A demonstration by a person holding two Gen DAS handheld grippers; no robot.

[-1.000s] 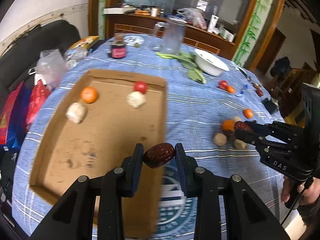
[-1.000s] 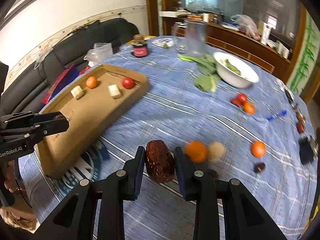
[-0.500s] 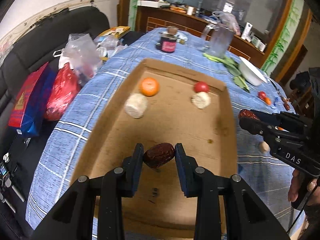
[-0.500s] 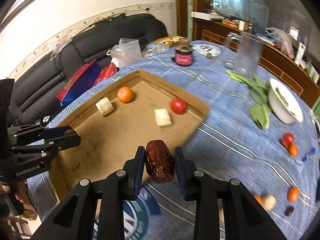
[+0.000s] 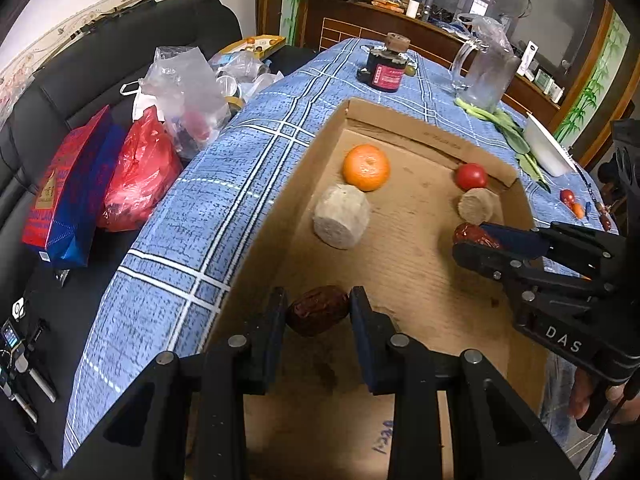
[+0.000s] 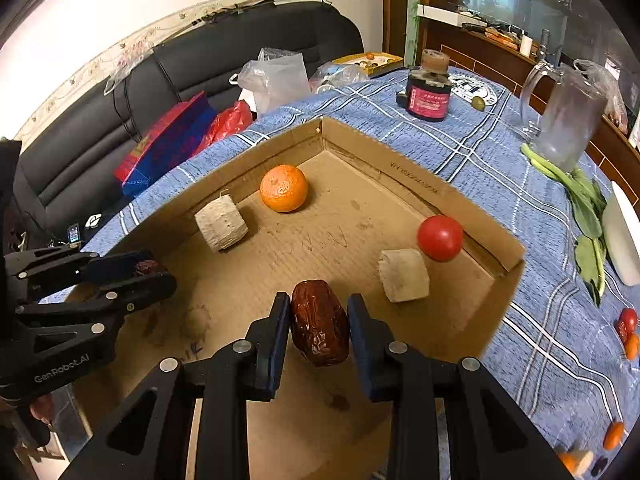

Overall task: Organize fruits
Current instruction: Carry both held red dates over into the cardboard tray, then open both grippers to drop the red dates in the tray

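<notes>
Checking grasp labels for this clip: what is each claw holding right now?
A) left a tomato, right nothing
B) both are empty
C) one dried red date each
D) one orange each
C: the left claw and right claw each pinch a date over the cardboard tray.

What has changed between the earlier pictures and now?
Both tools moved from above the tablecloth to over the cardboard tray. The left tool still grips its red date, the right tool its own. The orange, tomato and two pale chunks stayed put.
</notes>
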